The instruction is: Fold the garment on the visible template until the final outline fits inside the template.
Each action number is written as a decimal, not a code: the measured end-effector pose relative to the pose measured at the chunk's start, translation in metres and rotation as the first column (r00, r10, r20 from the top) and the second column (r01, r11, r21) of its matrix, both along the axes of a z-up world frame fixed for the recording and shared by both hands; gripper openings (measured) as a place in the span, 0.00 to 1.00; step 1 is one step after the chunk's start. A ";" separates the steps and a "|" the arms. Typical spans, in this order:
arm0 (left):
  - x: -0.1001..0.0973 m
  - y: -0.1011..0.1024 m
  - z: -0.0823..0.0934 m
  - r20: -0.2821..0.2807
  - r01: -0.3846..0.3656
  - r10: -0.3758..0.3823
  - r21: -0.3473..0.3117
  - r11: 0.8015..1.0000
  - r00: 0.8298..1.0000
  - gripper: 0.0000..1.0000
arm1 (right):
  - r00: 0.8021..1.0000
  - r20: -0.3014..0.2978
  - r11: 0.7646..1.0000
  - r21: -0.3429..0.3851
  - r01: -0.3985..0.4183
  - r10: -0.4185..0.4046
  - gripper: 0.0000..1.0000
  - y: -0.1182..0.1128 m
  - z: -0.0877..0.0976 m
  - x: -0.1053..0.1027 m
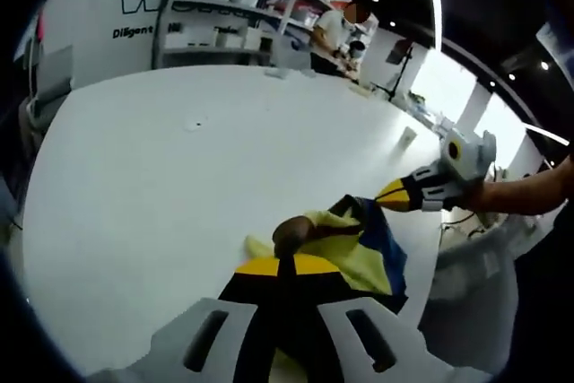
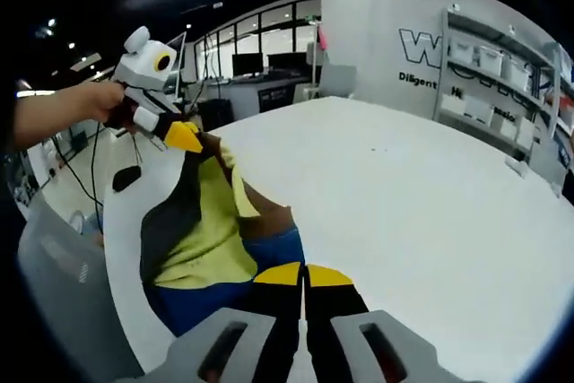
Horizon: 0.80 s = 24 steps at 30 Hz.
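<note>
Your left hand-held gripper [image 1: 285,262] is clenched on the near edge of the garment [image 1: 359,244], a yellow, blue and black piece lying at the edge of the white tabletop [image 1: 206,168]. Your right hand-held gripper [image 2: 303,268] is likewise clenched on the garment [image 2: 211,235] at its blue end. In each view the opposite hand-held gripper grips the far end, with the fabric stretched between both.

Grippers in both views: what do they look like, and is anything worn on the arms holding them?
Each gripper, left gripper and right gripper, has black fingers with yellow tips rising from a light grey slotted base. Seen from across, each has a pale grey-white body with black and white stripes behind the yellow tip. The forearms are bare, no sleeve showing.
</note>
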<state>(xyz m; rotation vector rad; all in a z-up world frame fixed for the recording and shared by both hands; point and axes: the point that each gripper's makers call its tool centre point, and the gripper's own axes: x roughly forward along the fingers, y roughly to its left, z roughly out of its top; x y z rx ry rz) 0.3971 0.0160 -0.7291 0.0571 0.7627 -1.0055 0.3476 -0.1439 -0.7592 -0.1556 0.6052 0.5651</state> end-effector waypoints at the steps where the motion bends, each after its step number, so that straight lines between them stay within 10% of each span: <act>1: -0.002 0.001 0.001 0.002 0.015 -0.015 0.006 1.000 1.000 0.01 | 1.000 0.002 1.000 -0.008 -0.013 0.013 0.00 0.000 0.003 -0.002; 24: -0.020 0.012 0.041 0.156 0.112 -0.115 0.027 0.993 0.981 0.01 | 0.993 0.068 0.994 0.024 -0.103 0.101 0.00 0.004 0.065 -0.026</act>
